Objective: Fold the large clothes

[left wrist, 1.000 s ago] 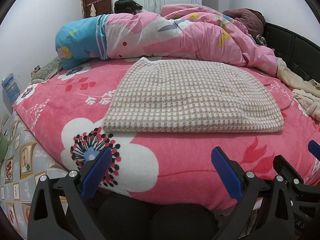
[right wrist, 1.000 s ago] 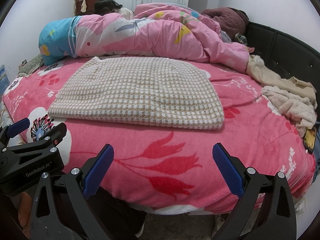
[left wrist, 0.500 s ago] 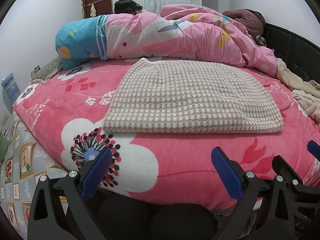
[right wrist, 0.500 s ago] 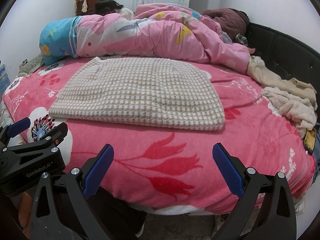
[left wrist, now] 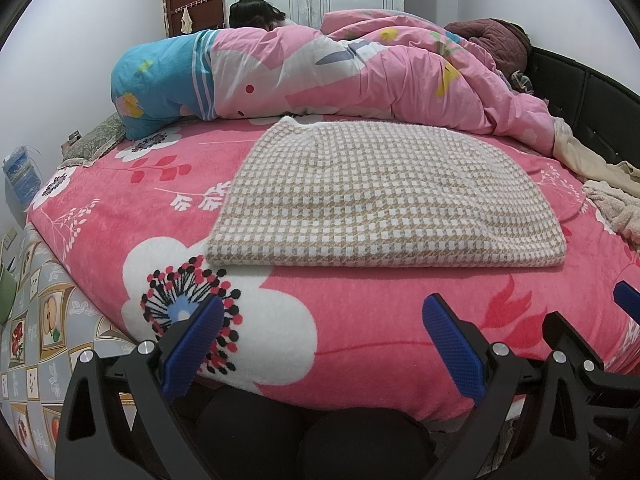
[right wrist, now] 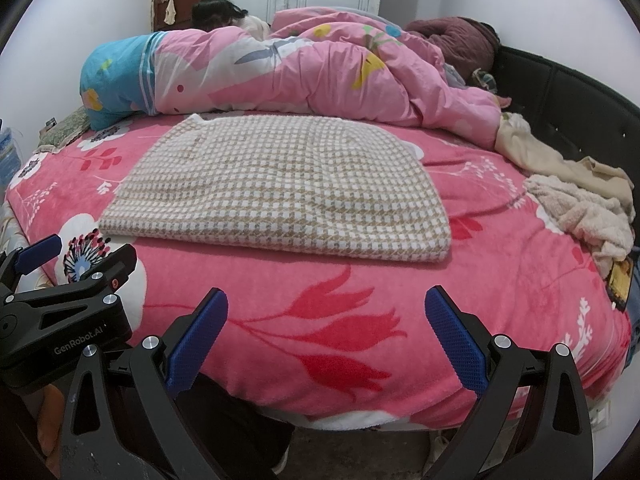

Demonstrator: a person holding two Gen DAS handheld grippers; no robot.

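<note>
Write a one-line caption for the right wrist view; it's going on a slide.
Both hand-held grippers, right and left, open before a folded checked garment on a pink floral bed.

A beige-and-white houndstooth check is covering the folded garment (left wrist: 384,196). Under it the bedspread (left wrist: 360,320) is showing hot pink with big white flowers and red tulips. The bundled quilt (left wrist: 360,76) is glowing pale pink, turning turquoise with white stripes at one end. Blue pads are tipping the black left gripper (left wrist: 324,340) and right gripper (right wrist: 326,336). The headboard (right wrist: 568,108) is looking black.
</note>
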